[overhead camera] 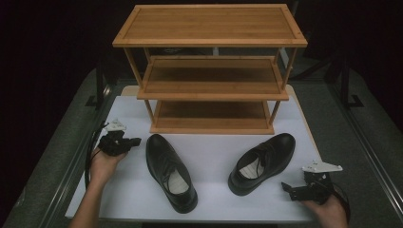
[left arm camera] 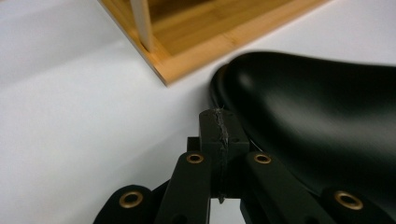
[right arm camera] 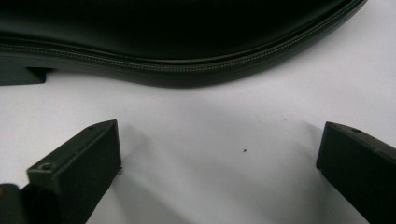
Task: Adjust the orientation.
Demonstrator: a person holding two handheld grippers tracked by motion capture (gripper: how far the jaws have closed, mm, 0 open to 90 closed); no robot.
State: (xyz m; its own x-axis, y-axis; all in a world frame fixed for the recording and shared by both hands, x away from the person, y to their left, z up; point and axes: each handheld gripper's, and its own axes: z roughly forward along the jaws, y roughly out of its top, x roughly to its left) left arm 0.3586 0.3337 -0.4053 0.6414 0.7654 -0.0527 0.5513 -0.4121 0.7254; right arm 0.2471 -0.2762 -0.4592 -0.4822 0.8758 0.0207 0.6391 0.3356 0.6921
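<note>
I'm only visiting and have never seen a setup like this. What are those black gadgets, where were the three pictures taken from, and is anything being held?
There is no machine here: a person holds a hand-operated gripper in each hand. The high view looks down on a white table. On it stand a wooden three-shelf rack and two black dress shoes, the left shoe and the right shoe. The other two pictures come from small cameras riding on the grippers. The left gripper has its fingers shut together with nothing between them, beside the left shoe's toe. The right gripper has its fingers spread open, facing the right shoe's side. Nothing is held.
</note>
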